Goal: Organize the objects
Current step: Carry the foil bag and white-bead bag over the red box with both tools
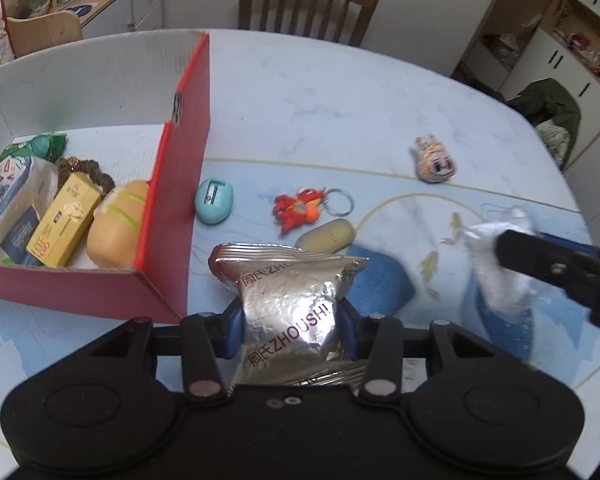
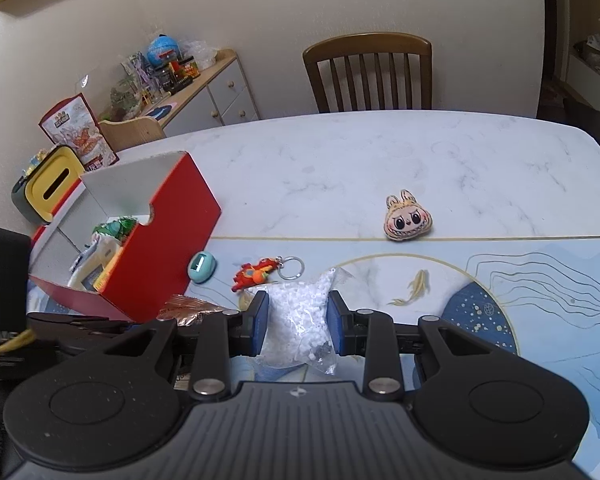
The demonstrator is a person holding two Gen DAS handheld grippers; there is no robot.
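Note:
My left gripper (image 1: pixel 290 334) is shut on a silver foil snack packet (image 1: pixel 288 292), held just right of the red box (image 1: pixel 176 240). The box holds a yellow carton (image 1: pixel 62 226), a bun-shaped toy (image 1: pixel 118 224), beads and other items. My right gripper (image 2: pixel 298 322) is shut on a clear bag of white beads (image 2: pixel 300 316); it also shows at the right of the left wrist view (image 1: pixel 496 276). On the table lie a teal sharpener (image 1: pixel 214 201), a red keychain figure (image 1: pixel 298 210), a yellow oval object (image 1: pixel 328 236) and a cartoon face plush (image 1: pixel 436 160).
A wooden chair (image 1: pixel 306 4) stands at the table's far side. A sideboard (image 2: pixel 204 92) with clutter is at the back left. A yellow tissue holder (image 2: pixel 54 182) sits behind the box. Shelving (image 1: pixel 540 32) stands at the right.

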